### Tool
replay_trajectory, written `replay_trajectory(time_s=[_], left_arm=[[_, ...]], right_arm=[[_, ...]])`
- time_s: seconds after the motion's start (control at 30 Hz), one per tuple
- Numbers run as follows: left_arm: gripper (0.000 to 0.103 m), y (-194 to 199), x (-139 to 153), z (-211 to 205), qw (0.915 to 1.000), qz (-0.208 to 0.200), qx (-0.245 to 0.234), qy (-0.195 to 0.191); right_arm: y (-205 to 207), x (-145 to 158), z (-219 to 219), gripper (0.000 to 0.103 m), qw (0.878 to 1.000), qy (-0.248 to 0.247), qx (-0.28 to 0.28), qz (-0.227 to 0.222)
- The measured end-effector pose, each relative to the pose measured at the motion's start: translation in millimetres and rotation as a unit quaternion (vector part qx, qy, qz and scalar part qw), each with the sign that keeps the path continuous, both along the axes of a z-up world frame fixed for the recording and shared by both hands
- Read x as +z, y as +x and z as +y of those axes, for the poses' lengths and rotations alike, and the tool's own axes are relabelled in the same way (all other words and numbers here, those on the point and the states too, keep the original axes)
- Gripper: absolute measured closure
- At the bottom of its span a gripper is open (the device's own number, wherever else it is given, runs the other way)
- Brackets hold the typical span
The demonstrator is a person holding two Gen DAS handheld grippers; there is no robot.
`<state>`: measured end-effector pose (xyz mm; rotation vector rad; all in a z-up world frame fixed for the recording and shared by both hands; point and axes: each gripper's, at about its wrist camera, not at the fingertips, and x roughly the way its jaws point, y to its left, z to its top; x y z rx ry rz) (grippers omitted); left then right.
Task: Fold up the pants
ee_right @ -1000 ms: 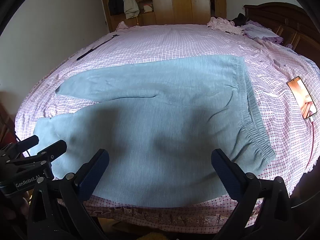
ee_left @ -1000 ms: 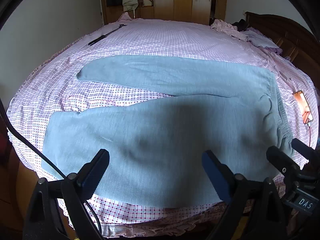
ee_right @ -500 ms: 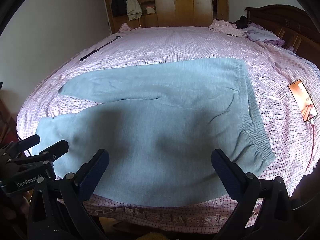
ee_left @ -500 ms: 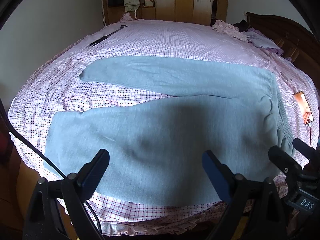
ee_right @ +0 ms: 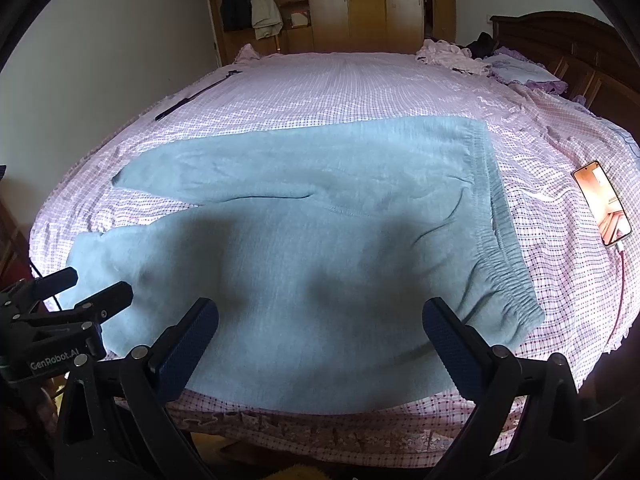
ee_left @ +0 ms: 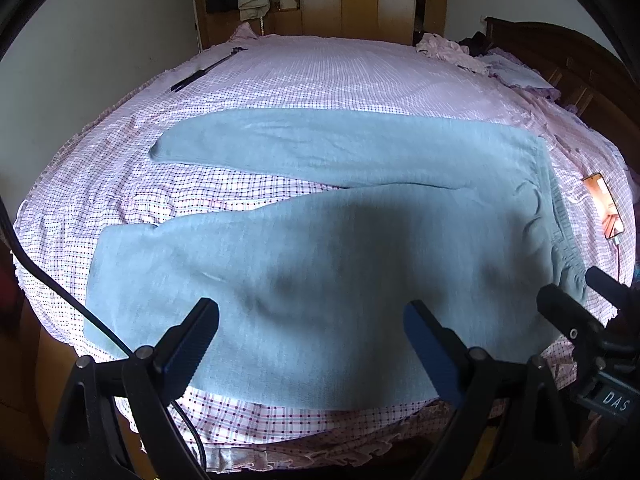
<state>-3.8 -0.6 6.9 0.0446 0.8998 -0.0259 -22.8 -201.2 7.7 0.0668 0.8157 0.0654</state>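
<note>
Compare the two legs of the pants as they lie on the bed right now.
The near leg lies at the bed's front edge, partly under a shadow; the far leg lies toward the middle, fully lit. The near leg's cuff end looks broad and square; the far leg's looks narrower. They splay apart, checked sheet between. Both are flat, light blue, joined at the waistband.

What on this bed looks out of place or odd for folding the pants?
A phone with its screen lit lies on the checked sheet right of the pants' waistband, cable attached, and a black rod lies at the far left. The pants lie flat, legs spread apart, not yet folded.
</note>
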Motion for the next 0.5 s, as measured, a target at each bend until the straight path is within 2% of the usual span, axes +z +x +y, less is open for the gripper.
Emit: replay_trajectory(time_s=[0.17, 0.5], left_arm=[[0.007, 5.5, -4.8, 5.9, 0.9999, 0.009, 0.011, 0.0], [0.007, 9.7, -8.6, 6.0, 0.9998, 0.022, -0.001, 0.002]], right_arm=[[1.2, -3.1, 0.6, 0.004, 1.0, 0.003, 0.008, 0.004], [11.9, 2.8, -10.7, 0.004, 1.0, 0.008, 0.013, 0.003]])
